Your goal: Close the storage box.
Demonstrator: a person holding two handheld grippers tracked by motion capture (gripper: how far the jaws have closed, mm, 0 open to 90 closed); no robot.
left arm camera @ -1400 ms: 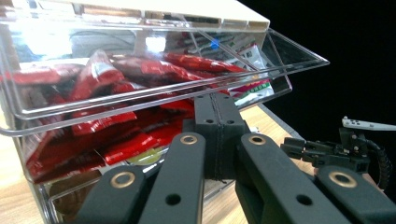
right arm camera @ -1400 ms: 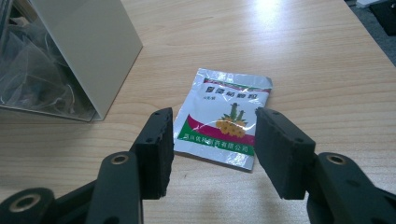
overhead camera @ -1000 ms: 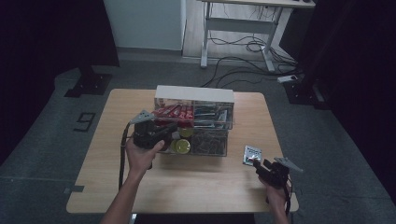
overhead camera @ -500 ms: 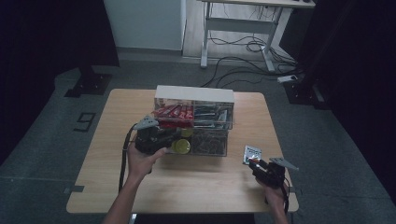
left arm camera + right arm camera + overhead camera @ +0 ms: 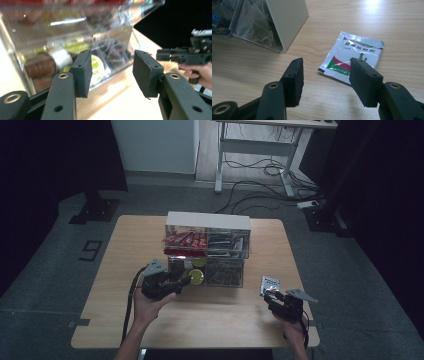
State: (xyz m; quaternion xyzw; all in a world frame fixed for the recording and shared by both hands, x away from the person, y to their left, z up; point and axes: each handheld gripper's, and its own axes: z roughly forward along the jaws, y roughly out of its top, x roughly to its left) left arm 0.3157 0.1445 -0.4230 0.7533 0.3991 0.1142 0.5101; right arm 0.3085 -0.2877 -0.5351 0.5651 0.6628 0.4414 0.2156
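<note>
Your left tongs [image 5: 111, 72], jaws just opening and empty, face the clear drawer box [image 5: 207, 251], while your right tongs [image 5: 325, 80] hang released just short of the foil sachet [image 5: 352, 56] on the bench [image 5: 220, 312].

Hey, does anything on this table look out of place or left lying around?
One thing: a silver sachet lies loose on the wooden table, right of the clear drawer organizer and just ahead of the open right gripper. Nothing looks spilled or damaged.

The left gripper [image 5: 181, 283] has come down and toward the person — from the upper drawers of the clear drawer unit [image 5: 207, 251] to the lower left drawer's front. Its jaws have just been opening, with nothing between them — they were shut before.
</note>
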